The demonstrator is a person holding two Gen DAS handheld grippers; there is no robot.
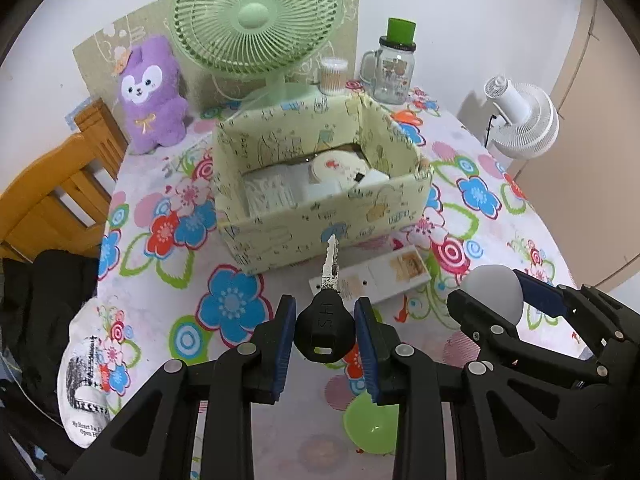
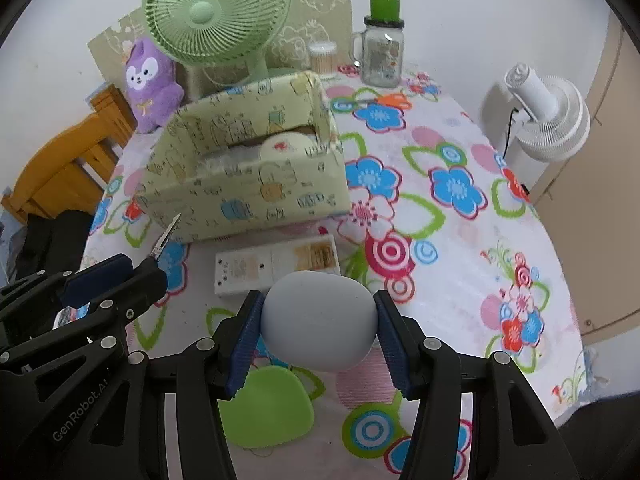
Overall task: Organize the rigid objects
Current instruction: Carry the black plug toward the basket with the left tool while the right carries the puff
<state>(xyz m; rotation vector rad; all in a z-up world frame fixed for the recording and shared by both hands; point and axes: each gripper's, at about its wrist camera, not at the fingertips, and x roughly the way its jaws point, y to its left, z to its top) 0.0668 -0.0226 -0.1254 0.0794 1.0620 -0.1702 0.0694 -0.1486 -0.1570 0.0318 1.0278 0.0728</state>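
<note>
My left gripper (image 1: 325,330) is shut on a key (image 1: 326,320) with a black head, its metal blade pointing at the pale yellow patterned box (image 1: 320,220). The key's blade also shows in the right wrist view (image 2: 168,236). My right gripper (image 2: 318,326) is shut on a smooth grey egg-shaped object (image 2: 318,320), held above the table; it also shows in the left wrist view (image 1: 496,294). The box (image 2: 248,196) holds a round white item (image 1: 338,168) and other white things. Both grippers hover in front of the box.
A white power strip (image 2: 276,266) lies in front of the box. A green lid-like disc (image 2: 266,406) lies under the grippers. Behind the box stand a green fan (image 1: 256,20), a purple plush (image 1: 150,96), a cotton swab jar (image 1: 333,76) and a glass mug (image 1: 394,68). A wooden chair (image 1: 48,200) is on the left, a white fan (image 1: 524,120) on the right.
</note>
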